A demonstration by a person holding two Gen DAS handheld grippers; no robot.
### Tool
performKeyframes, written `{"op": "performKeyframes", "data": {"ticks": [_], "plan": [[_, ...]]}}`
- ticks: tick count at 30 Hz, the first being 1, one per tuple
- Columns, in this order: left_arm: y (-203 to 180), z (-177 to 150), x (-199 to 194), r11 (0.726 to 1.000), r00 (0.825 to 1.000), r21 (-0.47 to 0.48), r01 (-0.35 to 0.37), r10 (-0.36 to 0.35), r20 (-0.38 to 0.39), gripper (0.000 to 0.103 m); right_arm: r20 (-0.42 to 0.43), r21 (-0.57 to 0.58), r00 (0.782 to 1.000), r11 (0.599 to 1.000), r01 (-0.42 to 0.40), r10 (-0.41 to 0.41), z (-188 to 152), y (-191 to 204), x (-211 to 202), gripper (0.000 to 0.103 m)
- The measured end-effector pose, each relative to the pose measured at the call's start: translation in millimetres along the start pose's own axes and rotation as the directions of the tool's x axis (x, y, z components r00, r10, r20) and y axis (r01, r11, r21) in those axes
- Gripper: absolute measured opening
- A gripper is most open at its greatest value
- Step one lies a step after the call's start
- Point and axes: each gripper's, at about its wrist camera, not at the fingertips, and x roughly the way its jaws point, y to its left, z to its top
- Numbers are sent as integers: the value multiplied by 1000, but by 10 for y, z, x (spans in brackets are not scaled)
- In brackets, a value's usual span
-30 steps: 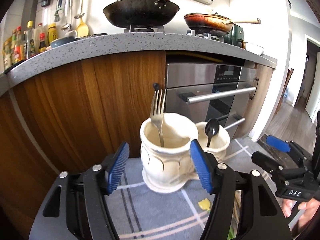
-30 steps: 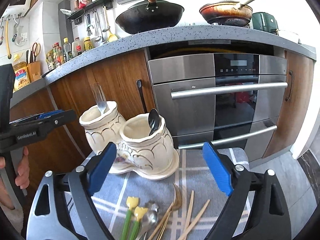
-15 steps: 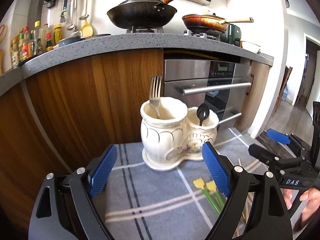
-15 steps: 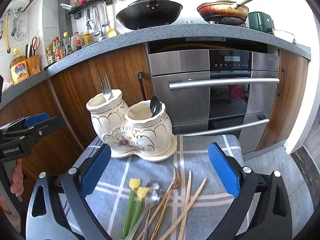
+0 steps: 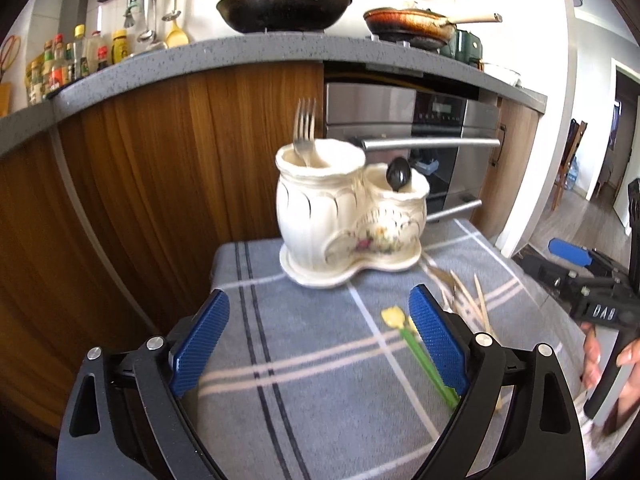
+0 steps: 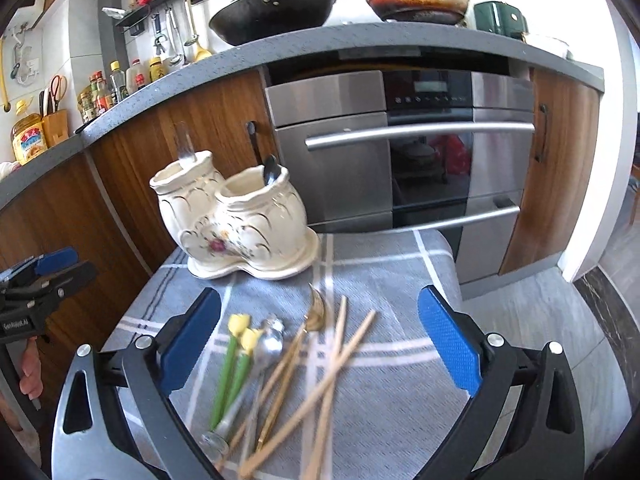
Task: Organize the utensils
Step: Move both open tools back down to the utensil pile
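Observation:
A cream ceramic double-pot utensil holder (image 5: 348, 224) (image 6: 236, 224) stands at the far side of a grey checked cloth. A silver fork (image 5: 304, 132) stands in its left pot and a black spoon (image 5: 398, 174) in its right pot. Loose on the cloth lie two green-handled yellow-tipped utensils (image 6: 234, 356), a silver spoon (image 6: 268, 344), a gold fork (image 6: 316, 312) and wooden chopsticks (image 6: 344, 356). My left gripper (image 5: 320, 344) is open and empty above the cloth, well back from the holder. My right gripper (image 6: 316, 348) is open and empty above the loose utensils.
The cloth (image 6: 384, 272) covers a small table in front of wooden cabinets (image 5: 168, 168) and a steel oven (image 6: 420, 148). Pans sit on the counter above. The table edge drops to the floor on the right (image 6: 540, 300).
Both grippers have drawn back from the holder, which now looks smaller and farther. The right gripper now hangs over the loose utensils. The fork stays in the left pot.

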Motion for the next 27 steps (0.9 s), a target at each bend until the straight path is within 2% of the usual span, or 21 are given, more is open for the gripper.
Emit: {"op": "performKeyframes", "data": {"ticks": [5,10,14,20,25,27], "plan": [[-34,-250,140,999,999,-13,34,-34,-42,91,-26,12,1000,1000,9,-9,-135,-123,12,97],[-99,-467,311,997,993,-19,78,-79,-83,91,-64,-24,998,1000,6,-7,-286,-131,78,97],[-143,-541,412,994,991,-24,104,-106,-85,91,-96,-79,995,997,-15,7,-379,-22,221,95],[-185,-598,530,991,987,-28,131,-133,-90,91,-144,-120,989,991,-51,33,-414,136,457,79],[-220,-654,629,989,983,-26,145,-147,-110,91,-197,-140,978,985,-97,68,-414,254,661,50],[-236,-667,644,989,983,-16,145,-146,-107,91,-215,-140,973,984,-112,80,-404,284,742,45]]}}
